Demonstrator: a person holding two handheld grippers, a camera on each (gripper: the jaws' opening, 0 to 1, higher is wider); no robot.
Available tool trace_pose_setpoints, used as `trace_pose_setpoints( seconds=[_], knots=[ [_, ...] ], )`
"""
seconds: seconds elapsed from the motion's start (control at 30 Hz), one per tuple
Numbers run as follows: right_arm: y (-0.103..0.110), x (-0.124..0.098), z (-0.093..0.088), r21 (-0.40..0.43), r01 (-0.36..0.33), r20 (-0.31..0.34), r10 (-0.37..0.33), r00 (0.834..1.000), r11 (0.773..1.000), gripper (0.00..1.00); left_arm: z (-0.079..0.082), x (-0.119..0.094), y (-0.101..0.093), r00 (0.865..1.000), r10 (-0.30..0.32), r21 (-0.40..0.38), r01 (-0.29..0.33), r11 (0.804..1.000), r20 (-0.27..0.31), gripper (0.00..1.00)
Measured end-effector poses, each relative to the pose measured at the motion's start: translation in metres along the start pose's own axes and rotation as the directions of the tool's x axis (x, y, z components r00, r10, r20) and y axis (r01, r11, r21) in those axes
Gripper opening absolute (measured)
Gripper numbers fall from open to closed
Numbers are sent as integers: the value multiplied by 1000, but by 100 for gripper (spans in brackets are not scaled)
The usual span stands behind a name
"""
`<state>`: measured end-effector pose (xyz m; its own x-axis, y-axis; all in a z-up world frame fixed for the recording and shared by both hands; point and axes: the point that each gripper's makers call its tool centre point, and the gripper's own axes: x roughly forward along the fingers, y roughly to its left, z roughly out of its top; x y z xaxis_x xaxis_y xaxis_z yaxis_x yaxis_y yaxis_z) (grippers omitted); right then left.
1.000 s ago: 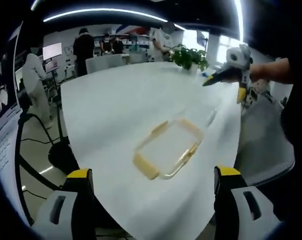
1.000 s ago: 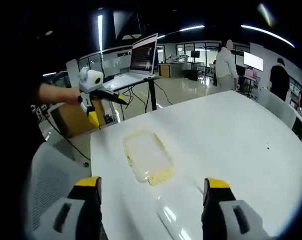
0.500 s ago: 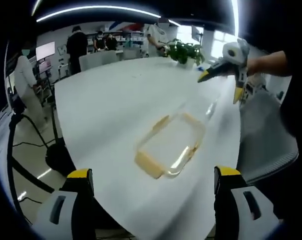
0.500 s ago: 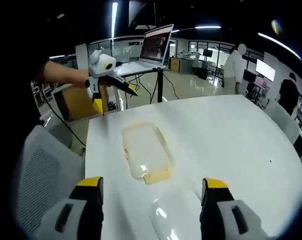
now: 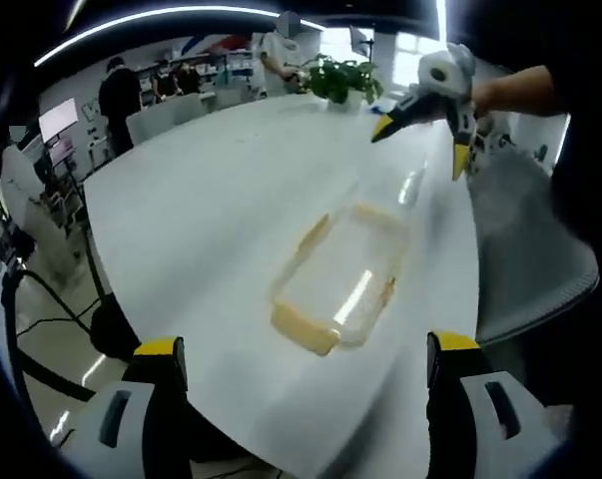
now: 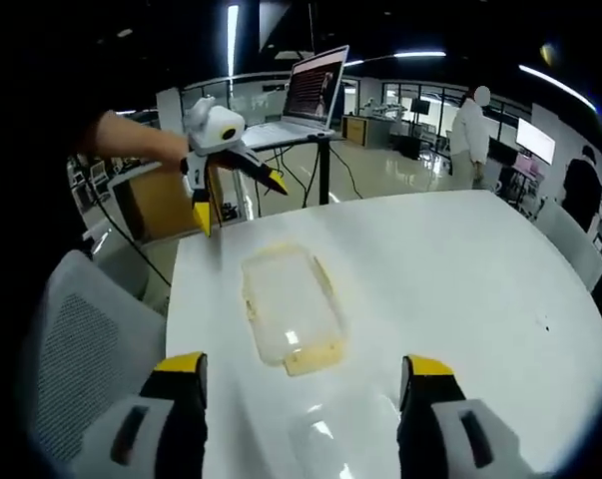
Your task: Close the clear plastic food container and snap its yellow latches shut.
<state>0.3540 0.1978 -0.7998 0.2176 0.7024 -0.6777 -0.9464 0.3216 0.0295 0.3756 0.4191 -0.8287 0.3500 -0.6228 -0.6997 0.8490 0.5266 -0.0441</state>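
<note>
A clear plastic container [image 5: 337, 279] with yellow latches along its rim lies on the white table [image 5: 211, 200], lidless, ahead of my left gripper [image 5: 305, 347], whose jaws stand wide open and empty. In the right gripper view the same container [image 6: 291, 309] lies just beyond my right gripper [image 6: 302, 364], also open and empty. A clear lid [image 5: 411, 186] lies flat past the container; in the right gripper view this lid [image 6: 322, 431] sits between the jaws, faint under glare. The right gripper [image 5: 420, 145] hovers open above the table's far side. The left gripper [image 6: 239, 203] hangs open beyond the container.
A grey mesh chair [image 5: 525, 239] stands at the table's edge, and the same chair [image 6: 81, 339] is at the left of the right gripper view. A potted plant [image 5: 340, 78] sits at the table's far end. An open laptop [image 6: 315, 85] stands on a side stand. People stand in the background.
Both cameras have shifted, bringing the container a little closer in each view. Each gripper has drifted nearer above the table. The container and lid have stayed put.
</note>
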Motion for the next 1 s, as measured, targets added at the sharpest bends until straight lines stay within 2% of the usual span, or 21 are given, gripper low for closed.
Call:
trace_pose_setpoints(
  seconds=[0.23,0.4,0.53,0.63,0.7,0.8,1.0],
  knots=[
    [-2,7,1,-15,-11,-2,11,1000,1000,78,-6,4,6,999,-21,41,22,999,-36,99],
    [0,12,0,-32,-22,-10,22,1000,999,78,-7,6,5,998,-46,77,49,996,-45,99],
    [-2,16,2,-39,-27,-11,27,1000,999,76,-9,12,3,995,-73,103,80,991,-72,99],
    [-3,19,2,-37,-37,-14,36,999,999,74,-4,16,-3,992,-107,124,115,986,-67,98],
    [-2,22,-2,-62,-50,-39,48,998,997,74,-2,20,-2,990,-120,156,132,979,-80,98],
    [-4,26,-5,-79,-57,-60,52,997,995,74,-6,20,-2,984,-139,160,156,975,-113,95],
    [-5,31,-5,-120,-73,-77,64,995,990,66,-4,22,-3,974,-180,205,205,957,-138,91]
  ],
)
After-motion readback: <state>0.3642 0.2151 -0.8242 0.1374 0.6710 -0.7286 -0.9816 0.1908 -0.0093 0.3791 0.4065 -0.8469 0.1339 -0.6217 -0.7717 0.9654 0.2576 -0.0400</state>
